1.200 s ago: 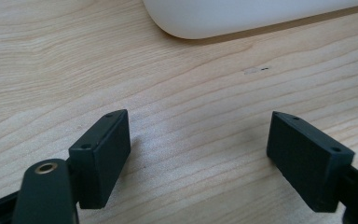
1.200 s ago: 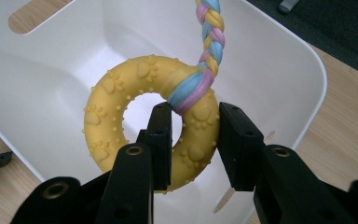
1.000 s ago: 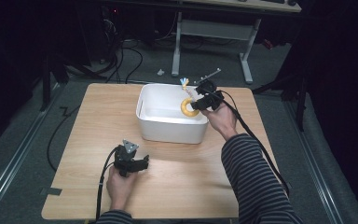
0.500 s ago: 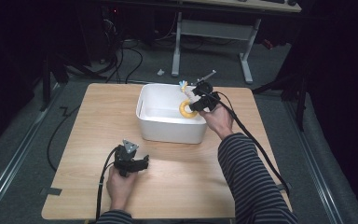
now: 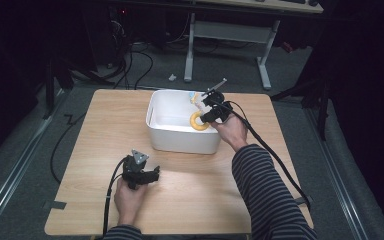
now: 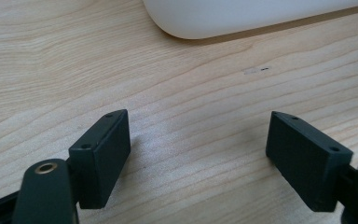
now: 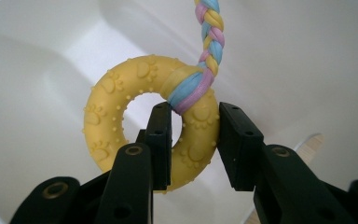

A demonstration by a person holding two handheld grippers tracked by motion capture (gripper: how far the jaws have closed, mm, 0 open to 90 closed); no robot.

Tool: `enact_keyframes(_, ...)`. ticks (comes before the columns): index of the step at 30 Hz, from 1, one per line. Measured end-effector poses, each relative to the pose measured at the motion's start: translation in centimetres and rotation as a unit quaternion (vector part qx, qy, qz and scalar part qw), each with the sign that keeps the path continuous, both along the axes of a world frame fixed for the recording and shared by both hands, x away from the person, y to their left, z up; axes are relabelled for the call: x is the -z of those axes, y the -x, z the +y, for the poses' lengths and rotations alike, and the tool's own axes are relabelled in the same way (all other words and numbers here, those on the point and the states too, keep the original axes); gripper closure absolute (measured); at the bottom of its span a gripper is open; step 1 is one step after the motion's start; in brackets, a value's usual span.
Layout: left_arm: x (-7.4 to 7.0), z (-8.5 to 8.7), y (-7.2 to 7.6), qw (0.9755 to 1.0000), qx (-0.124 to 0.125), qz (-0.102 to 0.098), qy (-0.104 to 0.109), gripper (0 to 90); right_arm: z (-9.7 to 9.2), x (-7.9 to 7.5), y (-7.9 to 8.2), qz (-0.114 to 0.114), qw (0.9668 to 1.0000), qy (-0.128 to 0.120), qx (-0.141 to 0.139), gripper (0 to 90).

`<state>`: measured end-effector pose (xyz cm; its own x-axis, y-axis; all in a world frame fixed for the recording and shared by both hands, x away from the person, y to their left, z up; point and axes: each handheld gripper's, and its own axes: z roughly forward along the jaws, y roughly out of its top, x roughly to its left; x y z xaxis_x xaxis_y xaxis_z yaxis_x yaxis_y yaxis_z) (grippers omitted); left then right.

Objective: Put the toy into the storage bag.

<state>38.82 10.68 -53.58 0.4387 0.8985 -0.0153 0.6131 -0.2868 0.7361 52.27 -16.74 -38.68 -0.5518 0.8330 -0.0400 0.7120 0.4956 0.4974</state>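
Tongs in my right hand (image 7: 193,144) pinch the yellow rubber ring toy with raised paw prints (image 7: 121,126), one jaw through its hole and one outside its rim, above the inside of the white rectangular plastic tub (image 5: 180,137). A braided pastel rope of pink, blue and yellow (image 7: 209,37) is looped around the ring and rises from it. My left tongs (image 6: 198,154) are spread wide with nothing between them, resting on the light wooden tabletop (image 5: 100,125) just in front of the tub.
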Motion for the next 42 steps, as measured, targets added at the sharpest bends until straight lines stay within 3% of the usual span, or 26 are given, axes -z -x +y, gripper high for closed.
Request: enact_keyframes(42, 0.0, 0.0, -0.1, 1.0, -0.001, 0.0, 0.0, 22.6, 1.0, 0.5, 1.4, 0.026, 0.9988, 0.006, -0.042, 67.1)
